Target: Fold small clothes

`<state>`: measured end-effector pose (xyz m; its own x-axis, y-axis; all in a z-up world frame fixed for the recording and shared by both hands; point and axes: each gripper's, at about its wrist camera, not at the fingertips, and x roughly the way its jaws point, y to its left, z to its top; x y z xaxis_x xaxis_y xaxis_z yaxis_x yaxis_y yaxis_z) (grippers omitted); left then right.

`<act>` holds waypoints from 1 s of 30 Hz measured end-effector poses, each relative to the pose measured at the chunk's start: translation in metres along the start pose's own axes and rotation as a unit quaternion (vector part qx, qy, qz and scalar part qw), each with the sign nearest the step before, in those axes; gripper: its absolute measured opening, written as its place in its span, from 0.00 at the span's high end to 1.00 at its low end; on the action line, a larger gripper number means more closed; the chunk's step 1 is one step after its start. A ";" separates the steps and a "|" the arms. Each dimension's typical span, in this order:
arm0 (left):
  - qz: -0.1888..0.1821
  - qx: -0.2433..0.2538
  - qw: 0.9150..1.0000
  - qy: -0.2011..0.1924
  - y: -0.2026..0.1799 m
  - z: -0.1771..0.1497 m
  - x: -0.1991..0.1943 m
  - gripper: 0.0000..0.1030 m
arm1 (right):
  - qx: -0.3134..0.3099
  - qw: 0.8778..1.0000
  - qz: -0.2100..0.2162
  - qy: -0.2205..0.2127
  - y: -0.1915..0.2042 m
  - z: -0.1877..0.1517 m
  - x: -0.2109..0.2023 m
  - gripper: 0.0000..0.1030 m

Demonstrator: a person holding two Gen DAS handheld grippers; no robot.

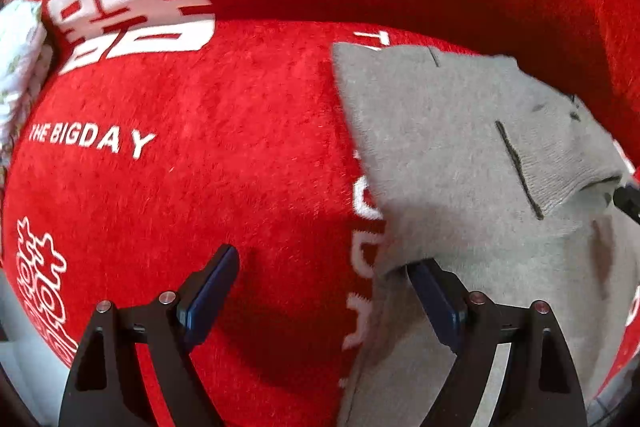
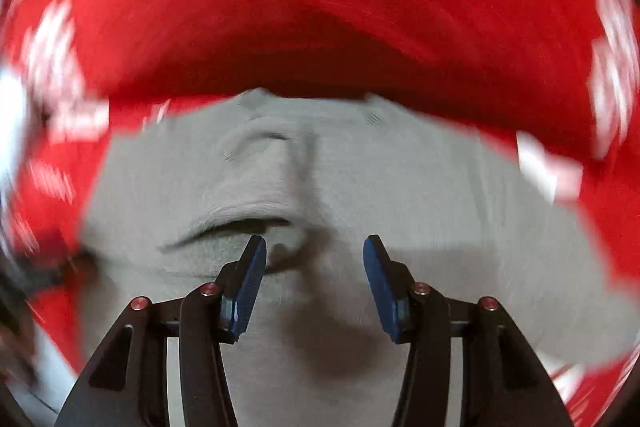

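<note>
Blurring the grey garment [image 2: 360,187], the right claw [image 2: 315,255] gapes empty above it.

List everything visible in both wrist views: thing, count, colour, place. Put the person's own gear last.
grey garment: one, grey knit with thin dark stitch lines, lying partly folded on the red cover, right side of the left wrist view; fills the middle of the right wrist view.
red cover: one, red plush with white characters and the words THE BIGDAY, spread under everything.
white patterned cloth: one, white with a faint print, far left edge of the left wrist view; what it is cannot be told.
left gripper: one, black with blue pads, open, its right finger at the garment's edge.
right gripper: one, black with blue pads, open above the garment.
</note>
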<state>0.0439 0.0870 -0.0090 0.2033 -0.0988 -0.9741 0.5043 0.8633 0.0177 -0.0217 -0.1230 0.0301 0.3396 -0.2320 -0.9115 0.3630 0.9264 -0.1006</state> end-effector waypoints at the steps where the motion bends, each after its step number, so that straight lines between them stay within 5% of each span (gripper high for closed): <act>1: 0.003 0.010 1.000 0.002 -0.008 0.001 0.003 0.16 | -0.034 0.999 -0.019 0.005 0.010 0.006 0.007 0.47; 5: 0.044 0.036 0.998 -0.023 -0.031 0.004 0.005 0.16 | -0.108 0.991 -0.072 0.014 0.024 0.023 0.038 0.53; 6: 0.052 0.028 0.998 -0.030 -0.030 0.007 0.003 0.16 | -0.097 0.994 -0.057 0.006 0.022 0.029 0.037 0.84; 8: 0.063 -0.017 0.997 -0.043 -0.017 0.012 0.000 0.16 | -0.007 0.999 0.013 -0.028 -0.002 0.039 0.021 0.91; 10: 0.059 -0.067 0.995 -0.040 0.004 0.012 0.000 0.16 | 0.130 0.986 0.083 -0.061 -0.044 0.034 0.002 0.91; 12: 0.038 -0.095 0.994 -0.031 0.020 0.010 0.004 0.16 | 0.258 0.953 0.142 -0.063 -0.084 0.015 0.001 0.91; 18: 0.038 -0.110 0.993 -0.022 0.025 0.011 0.012 0.16 | 0.558 0.795 0.239 -0.005 -0.166 -0.091 0.052 0.89; 19: 0.037 -0.112 0.993 -0.022 0.026 0.011 0.013 0.16 | 0.573 0.781 0.249 -0.002 -0.173 -0.106 0.049 0.88; 21: 0.035 -0.107 0.993 -0.023 0.027 0.010 0.012 0.16 | 0.577 0.776 0.255 0.003 -0.182 -0.117 0.049 0.87; 25: 0.041 -0.078 0.996 -0.032 0.022 0.009 0.000 0.16 | 0.547 0.795 0.263 0.012 -0.199 -0.120 0.036 0.86; 29: 0.047 -0.057 0.997 -0.035 0.019 0.013 -0.007 0.16 | 0.524 0.801 0.289 0.021 -0.183 -0.103 0.048 0.58; 30: 0.047 -0.054 0.997 -0.034 0.019 0.014 -0.008 0.16 | 0.516 0.806 0.289 0.024 -0.178 -0.097 0.049 0.58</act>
<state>0.0634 0.0974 0.0018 0.3030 -0.0454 -0.9519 0.3874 0.9185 0.0794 -0.1541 -0.2704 -0.0351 0.6860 0.1836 -0.7040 0.6931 0.1293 0.7091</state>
